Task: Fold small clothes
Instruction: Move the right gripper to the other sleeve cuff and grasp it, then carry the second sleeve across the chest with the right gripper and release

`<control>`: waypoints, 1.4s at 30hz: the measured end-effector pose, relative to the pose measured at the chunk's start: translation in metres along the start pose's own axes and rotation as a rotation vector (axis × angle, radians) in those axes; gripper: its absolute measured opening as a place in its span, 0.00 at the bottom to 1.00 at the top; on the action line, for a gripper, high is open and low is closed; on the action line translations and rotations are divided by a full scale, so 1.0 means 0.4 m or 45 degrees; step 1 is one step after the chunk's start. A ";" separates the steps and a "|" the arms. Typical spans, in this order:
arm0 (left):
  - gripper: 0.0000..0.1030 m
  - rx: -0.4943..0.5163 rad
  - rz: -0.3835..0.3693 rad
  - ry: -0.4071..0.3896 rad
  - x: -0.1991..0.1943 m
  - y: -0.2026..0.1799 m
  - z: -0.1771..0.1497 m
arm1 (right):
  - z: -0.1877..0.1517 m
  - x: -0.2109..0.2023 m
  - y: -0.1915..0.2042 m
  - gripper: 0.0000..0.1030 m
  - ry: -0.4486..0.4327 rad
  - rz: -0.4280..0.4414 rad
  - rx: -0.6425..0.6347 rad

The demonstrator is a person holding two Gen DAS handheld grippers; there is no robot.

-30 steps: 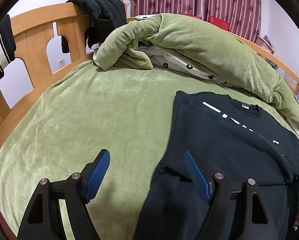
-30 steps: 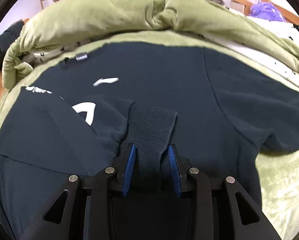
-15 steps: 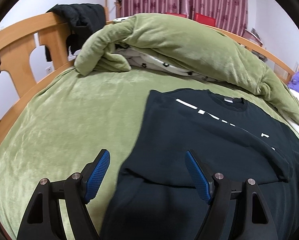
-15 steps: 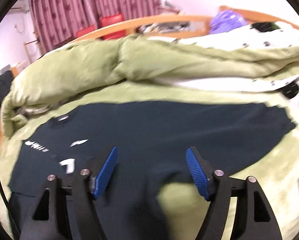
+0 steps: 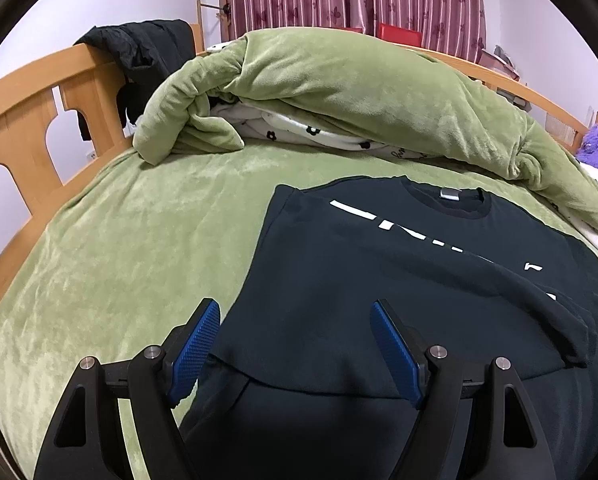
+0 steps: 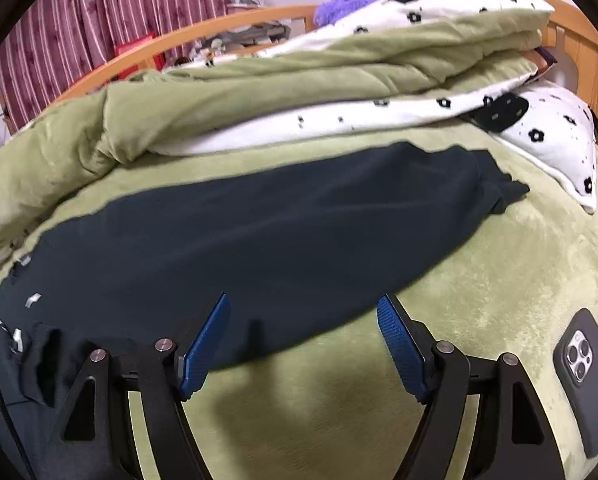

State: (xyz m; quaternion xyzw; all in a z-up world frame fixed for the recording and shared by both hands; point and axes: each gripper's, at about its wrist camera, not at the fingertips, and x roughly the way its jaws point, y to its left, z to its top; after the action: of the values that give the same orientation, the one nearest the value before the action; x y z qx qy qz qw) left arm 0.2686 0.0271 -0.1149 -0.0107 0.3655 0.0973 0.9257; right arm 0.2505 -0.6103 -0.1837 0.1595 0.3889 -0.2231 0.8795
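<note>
Left wrist view: black sweatshirt (image 5: 379, 280) lies flat on the green bedsheet (image 5: 119, 248), collar and neck tag toward the heaped green duvet (image 5: 339, 92), white print running across the chest. 1 sleeve is already folded in across the body, its cuff lying on the chest at the right of this view. Left gripper (image 5: 295, 348) hangs over the near left edge of the shirt, jaws wide, nothing between the pads, not touching cloth as far as I can tell.

Right wrist view: the other sleeve (image 6: 379, 200) is stretched out sideways over the sheet, cuff (image 6: 507, 192) just beside the flowered pillow (image 6: 555, 140). Right gripper (image 6: 303, 344) sits over the near lower edge of that sleeve, jaws wide apart and empty, sheet showing under them. A phone (image 6: 587, 372) lies on the sheet at the right, apart from the shirt.

Step in hand, my read: sleeve folding, 1 of 2 done, right hand between grasps and lined up for the second sleeve.

Next move likely needs the right gripper out toward the far cuff, pinching it and carrying it across the chest onto the folded sleeve. Left gripper probably has to pin or hold the body edge so the shirt does not slide on the plush sheet. Pillow crowds the cuff, so the approach wants care. After that, hem up toward collar.
</note>
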 end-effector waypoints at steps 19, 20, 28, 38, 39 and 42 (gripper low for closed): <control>0.74 -0.004 -0.014 -0.032 -0.024 -0.002 0.014 | 0.072 -0.017 0.030 0.05 -0.221 -0.103 -0.039; 0.74 -0.023 -0.032 -0.033 -0.033 0.004 0.018 | 0.079 -0.050 0.051 0.05 -0.272 -0.101 -0.065; 0.74 -0.109 -0.089 -0.059 -0.075 0.054 0.032 | 0.107 -0.310 0.236 0.05 -0.523 0.112 -0.059; 0.74 -0.198 -0.088 -0.042 -0.087 0.168 0.027 | -0.066 -0.417 0.676 0.05 -0.431 0.492 -0.361; 0.74 -0.202 -0.083 -0.040 -0.088 0.179 0.025 | -0.097 -0.405 0.722 0.05 -0.398 0.506 -0.408; 0.74 -0.206 -0.077 -0.037 -0.089 0.199 0.022 | -0.181 -0.347 0.815 0.05 -0.299 0.505 -0.519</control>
State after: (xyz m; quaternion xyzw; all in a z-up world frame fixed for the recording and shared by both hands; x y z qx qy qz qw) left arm 0.2340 0.0999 -0.0801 -0.0949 0.3424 0.0986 0.9295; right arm 0.2915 -0.2631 -0.0907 0.0257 0.2826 0.0184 0.9587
